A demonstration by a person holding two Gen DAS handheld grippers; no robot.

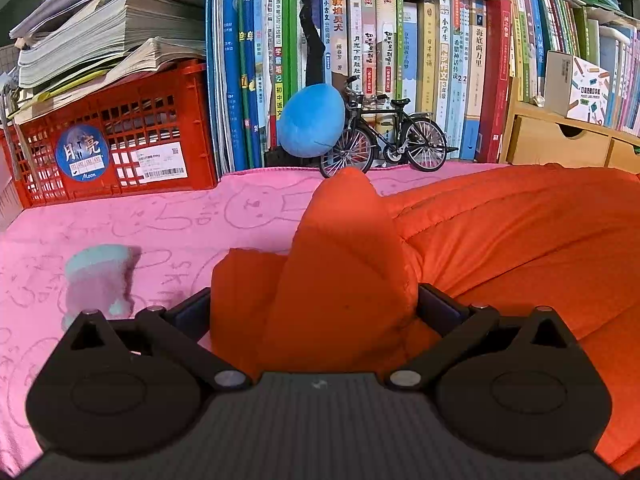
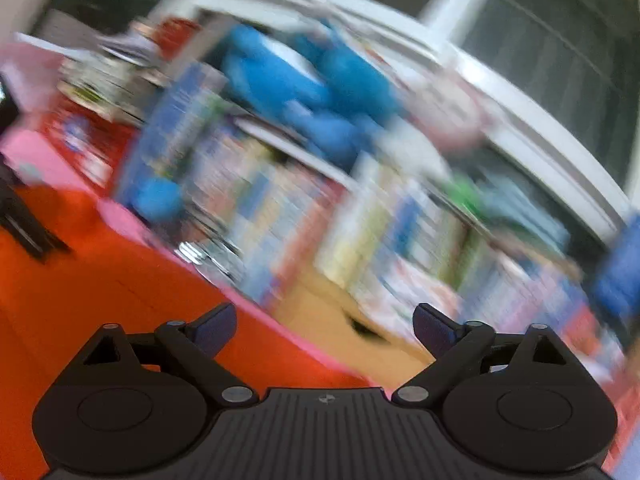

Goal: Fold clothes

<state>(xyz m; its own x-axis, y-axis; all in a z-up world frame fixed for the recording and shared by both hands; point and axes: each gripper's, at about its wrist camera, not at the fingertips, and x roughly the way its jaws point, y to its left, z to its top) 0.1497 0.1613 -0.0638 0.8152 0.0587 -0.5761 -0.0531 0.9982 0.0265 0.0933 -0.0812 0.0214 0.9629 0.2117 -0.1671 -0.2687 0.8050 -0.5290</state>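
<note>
Your left gripper (image 1: 314, 308) pinches a bunched fold of the orange jacket (image 1: 520, 232); your right gripper (image 2: 324, 326) is spread and empty. Pull hard and the padded fold may slip free, or drag toward the toy bicycle (image 1: 384, 136) at the pink mat's (image 1: 120, 232) far edge.

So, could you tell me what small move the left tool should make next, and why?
Probably carry the pinched fold across onto the garment's body. The left tool grips a raised fold of the orange quilted garment, the rest lies spread on the pink cloth, and the right tool is empty.
</note>
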